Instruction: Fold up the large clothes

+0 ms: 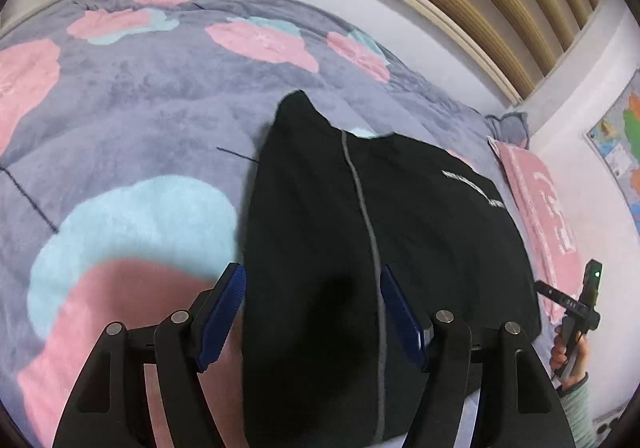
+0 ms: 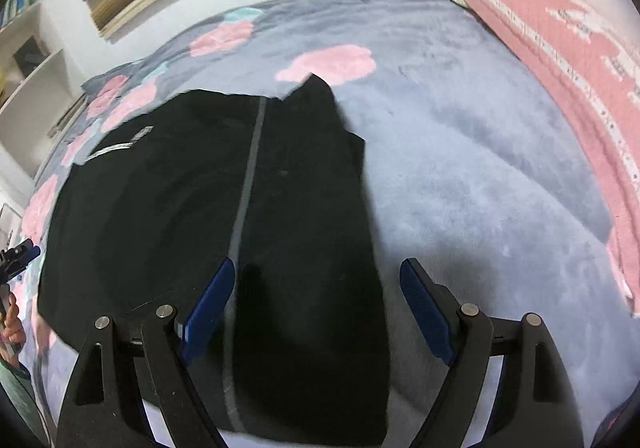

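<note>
Black garment [image 1: 360, 248] lies flat on the grey flowered bedspread [image 1: 140, 108], just ahead of my left hand-held gripper [image 1: 312, 288]; jaws wide apart, holding nothing, hovering over its near edge. Right wrist view: same garment [image 2: 192, 216] ahead and left of my right hand-held gripper [image 2: 316, 280], jaws spread wide, empty. Pink pillow [image 2: 568, 88] far right.
</note>
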Demonstrator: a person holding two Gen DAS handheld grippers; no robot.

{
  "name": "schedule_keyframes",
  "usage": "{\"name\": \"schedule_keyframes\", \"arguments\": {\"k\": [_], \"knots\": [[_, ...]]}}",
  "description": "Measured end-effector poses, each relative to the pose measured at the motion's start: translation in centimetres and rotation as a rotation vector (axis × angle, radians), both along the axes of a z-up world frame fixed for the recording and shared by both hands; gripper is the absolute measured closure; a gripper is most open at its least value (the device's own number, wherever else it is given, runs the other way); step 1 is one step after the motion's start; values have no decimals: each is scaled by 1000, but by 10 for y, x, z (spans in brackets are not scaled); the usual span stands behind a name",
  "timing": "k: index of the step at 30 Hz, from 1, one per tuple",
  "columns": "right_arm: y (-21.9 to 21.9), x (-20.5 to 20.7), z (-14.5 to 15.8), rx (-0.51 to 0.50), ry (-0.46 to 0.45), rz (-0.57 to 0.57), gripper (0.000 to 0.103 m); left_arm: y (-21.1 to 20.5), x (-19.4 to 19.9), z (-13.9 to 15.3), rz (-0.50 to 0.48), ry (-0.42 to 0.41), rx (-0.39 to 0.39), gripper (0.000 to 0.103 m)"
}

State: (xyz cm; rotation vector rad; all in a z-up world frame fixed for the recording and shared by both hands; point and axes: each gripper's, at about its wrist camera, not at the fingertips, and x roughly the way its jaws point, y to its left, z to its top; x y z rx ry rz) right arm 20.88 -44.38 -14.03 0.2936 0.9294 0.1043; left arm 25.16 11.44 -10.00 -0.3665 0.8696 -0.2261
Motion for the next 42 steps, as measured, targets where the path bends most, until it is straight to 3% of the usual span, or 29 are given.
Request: {"name": "schedule_keyframes", "arguments": {"k": [4, 8, 11, 15, 16, 17, 19, 22, 24, 28, 30, 32, 34, 40, 41, 42], "knots": [[-8, 15, -18, 49, 19, 16, 17, 8, 20, -16, 6, 8, -65, 32], [-16, 29, -33, 156, 31, 44, 16, 0, 41, -41, -61, 91, -100, 29], [-20, 46, -50, 286, 74, 87, 16, -2, 58, -63, -103, 178, -195, 29], [-30, 59, -66, 434, 109, 106, 15, 8, 65, -72, -93, 204, -344, 31], [-31, 60, -67, 451, 113, 113, 23, 7, 64, -70, -89, 199, -338, 36], [-29, 59, -64, 462, 104, 139, 31, 4, 61, -66, -101, 178, -324, 48], [-26, 54, -57, 435, 88, 171, 35, -6, 51, -50, -136, 130, -255, 52], [-23, 53, -51, 382, 100, 215, 32, -10, 53, -43, -151, 146, -242, 52], [-23, 62, -59, 399, 128, 213, 29, -9, 64, -52, -122, 208, -267, 47], [-21, 76, -72, 462, 156, 216, 29, -7, 73, -67, -81, 240, -319, 44], [-20, 72, -70, 459, 140, 213, 42, -7, 66, -64, -57, 207, -317, 53], [-18, 59, -57, 429, 98, 220, 56, -14, 53, -51, -57, 140, -262, 78], [-16, 49, -42, 408, 64, 222, 69, -17, 38, -33, -61, 75, -246, 83], [-7, -6, 28, 377, -72, 244, 76, -18, -25, 39, -150, -121, -384, 94], [-3, -16, 38, 361, -88, 250, 76, -19, -37, 51, -171, -150, -391, 94], [1, -30, 52, 350, -110, 266, 76, -26, -52, 71, -175, -183, -336, 94]]}}
